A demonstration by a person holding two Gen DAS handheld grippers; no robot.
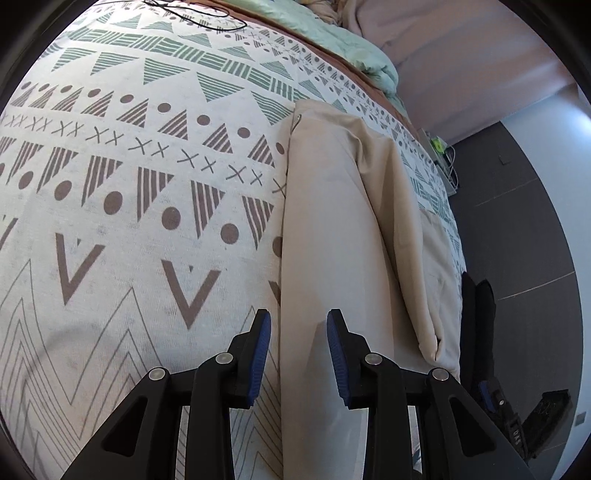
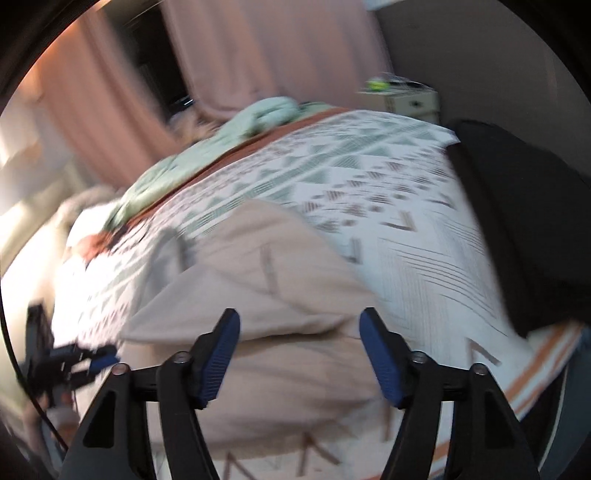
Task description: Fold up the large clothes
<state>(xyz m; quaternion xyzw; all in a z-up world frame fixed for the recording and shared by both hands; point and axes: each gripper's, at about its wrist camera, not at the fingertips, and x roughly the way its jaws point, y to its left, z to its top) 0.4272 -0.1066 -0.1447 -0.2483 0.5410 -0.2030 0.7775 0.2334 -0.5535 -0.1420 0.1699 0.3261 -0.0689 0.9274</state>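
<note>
A large beige garment [image 1: 332, 221] lies lengthwise on the patterned bedspread [image 1: 147, 184] near the bed's right edge, one side folded over. My left gripper [image 1: 299, 321] is open and empty, its jaws just above the garment's left edge. The right wrist view is blurred: the beige garment [image 2: 280, 288] lies folded ahead. My right gripper [image 2: 299, 321] is open and empty above its near part. The left gripper also shows in the right wrist view [image 2: 77, 358], at the far left by the bed edge.
A green quilt [image 1: 332, 33] is bunched at the head of the bed, also visible from the right wrist [image 2: 207, 147]. A black cable [image 1: 199, 14] lies on the bedspread. Pink curtains [image 2: 229, 55], a bedside stand [image 2: 406, 99], dark floor [image 1: 517, 221] beside the bed. A black shape [image 2: 517, 221] lies at right.
</note>
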